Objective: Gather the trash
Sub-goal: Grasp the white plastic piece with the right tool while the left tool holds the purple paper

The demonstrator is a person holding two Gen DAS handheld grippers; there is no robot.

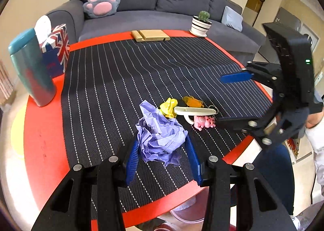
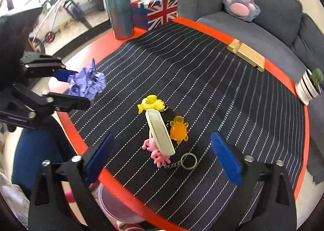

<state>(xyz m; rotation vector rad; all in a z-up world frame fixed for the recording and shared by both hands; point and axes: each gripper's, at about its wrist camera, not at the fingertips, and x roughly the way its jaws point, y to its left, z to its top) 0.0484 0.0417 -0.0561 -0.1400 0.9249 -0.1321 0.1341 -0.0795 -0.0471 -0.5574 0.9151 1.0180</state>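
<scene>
Left gripper [image 1: 162,156] jaws clamped on the crumpled purple paper [image 1: 160,139]; right gripper [image 2: 164,160] jaws wide apart around the white clip [image 2: 161,132].

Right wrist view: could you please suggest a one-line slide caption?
Open right gripper hovers over keychain toys while the left gripper holds crumpled purple paper.
</scene>
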